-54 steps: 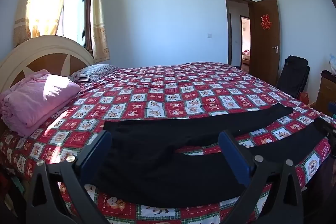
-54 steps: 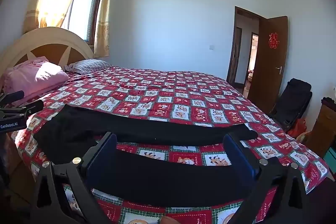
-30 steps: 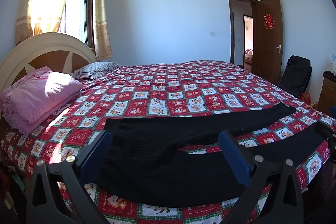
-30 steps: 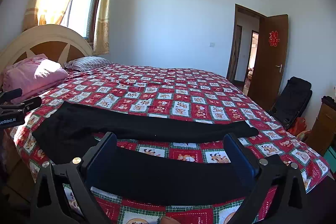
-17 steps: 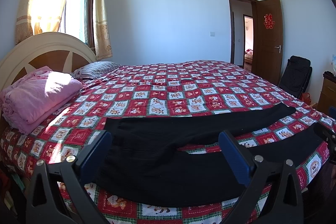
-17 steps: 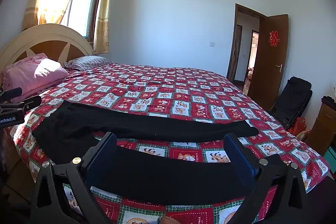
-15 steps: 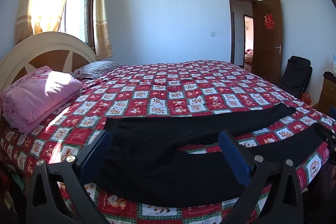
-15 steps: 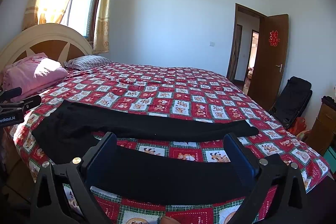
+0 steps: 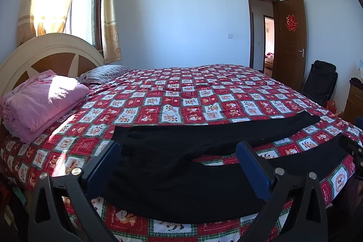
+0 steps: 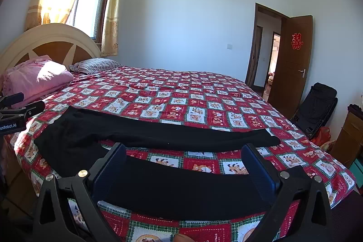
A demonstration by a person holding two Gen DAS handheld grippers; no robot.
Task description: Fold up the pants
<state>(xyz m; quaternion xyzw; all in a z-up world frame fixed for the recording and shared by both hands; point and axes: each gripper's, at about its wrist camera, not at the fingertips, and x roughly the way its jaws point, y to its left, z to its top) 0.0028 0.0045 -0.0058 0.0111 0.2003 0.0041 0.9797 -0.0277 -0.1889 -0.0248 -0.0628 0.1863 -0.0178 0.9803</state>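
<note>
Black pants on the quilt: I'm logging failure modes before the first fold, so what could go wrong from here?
1. The black pants lie along the edge of the red patchwork quilt; a tug might slide them off.
2. Both legs are splayed apart, so folding may misalign.
3. Both open tools, left tool and right tool, might pinch quilt too.

Pale blue walls (image 9: 181, 15), sunlit window (image 9: 81, 10) with yellow curtains (image 9: 110, 22). Bed (image 9: 192, 92) under red patchwork quilt, arched headboard (image 9: 52, 53), pink folded blanket (image 9: 43, 103), striped pillow (image 9: 104, 75). Open brown door (image 9: 291, 42), black chair (image 9: 320, 83) beside.
</note>
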